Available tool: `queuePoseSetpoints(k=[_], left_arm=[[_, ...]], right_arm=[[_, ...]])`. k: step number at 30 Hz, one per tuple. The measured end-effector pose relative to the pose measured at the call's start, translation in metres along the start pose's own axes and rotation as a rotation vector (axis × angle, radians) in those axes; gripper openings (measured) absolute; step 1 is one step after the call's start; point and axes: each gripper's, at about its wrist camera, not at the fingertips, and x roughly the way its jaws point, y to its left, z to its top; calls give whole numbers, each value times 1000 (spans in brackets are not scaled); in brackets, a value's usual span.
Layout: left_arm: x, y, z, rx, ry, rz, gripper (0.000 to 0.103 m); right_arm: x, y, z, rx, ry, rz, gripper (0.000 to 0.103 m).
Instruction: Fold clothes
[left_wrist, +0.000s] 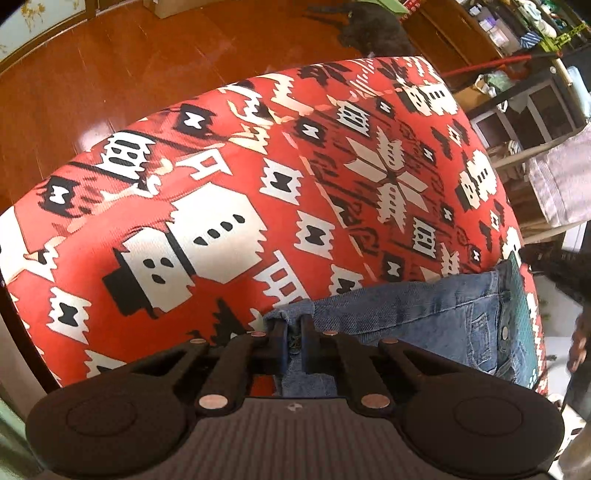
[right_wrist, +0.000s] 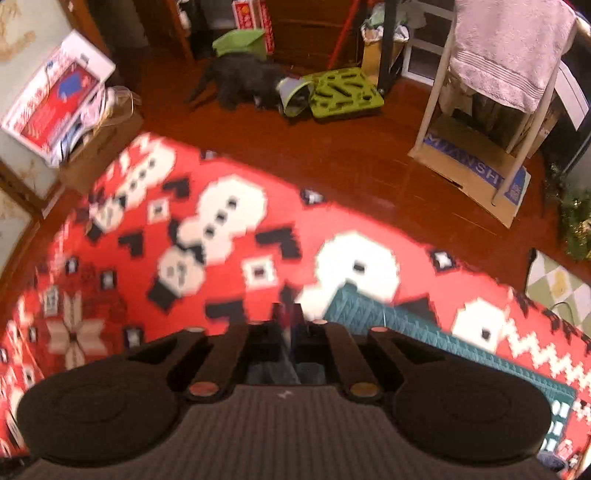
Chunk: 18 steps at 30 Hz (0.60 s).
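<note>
Blue denim jeans (left_wrist: 406, 310) lie on a red cloth with white and black snowman patterns (left_wrist: 221, 184), near its right side. Their button fly faces right, beside a teal mat (left_wrist: 515, 295). My left gripper (left_wrist: 291, 325) is shut on the jeans' left corner, and denim shows between the fingers. In the blurred right wrist view my right gripper (right_wrist: 290, 314) hovers over the same red cloth (right_wrist: 122, 266) with its fingers close together. A dark sliver sits low between them, which I cannot identify. The teal mat (right_wrist: 406, 332) lies just to its right. No jeans show in that view.
Beyond the cloth is a wooden floor (left_wrist: 92, 81). A black dog (right_wrist: 243, 83) stands there by a green tray (right_wrist: 343, 92). A white rack with a pale towel (right_wrist: 509, 48) and a flat cardboard box (right_wrist: 476, 173) are at the right, with boxes (right_wrist: 55, 107) at the left.
</note>
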Motion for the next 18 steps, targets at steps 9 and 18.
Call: queuePoseSetpoints(k=[9,18], left_arm=[[2,-2,4,40,14,-6,7],[-1,-10,4,102,-30,-7,7]], right_arm=[[20,5,-11,-7,65,41,7],[24,-1,-7,35,26,-24,5]])
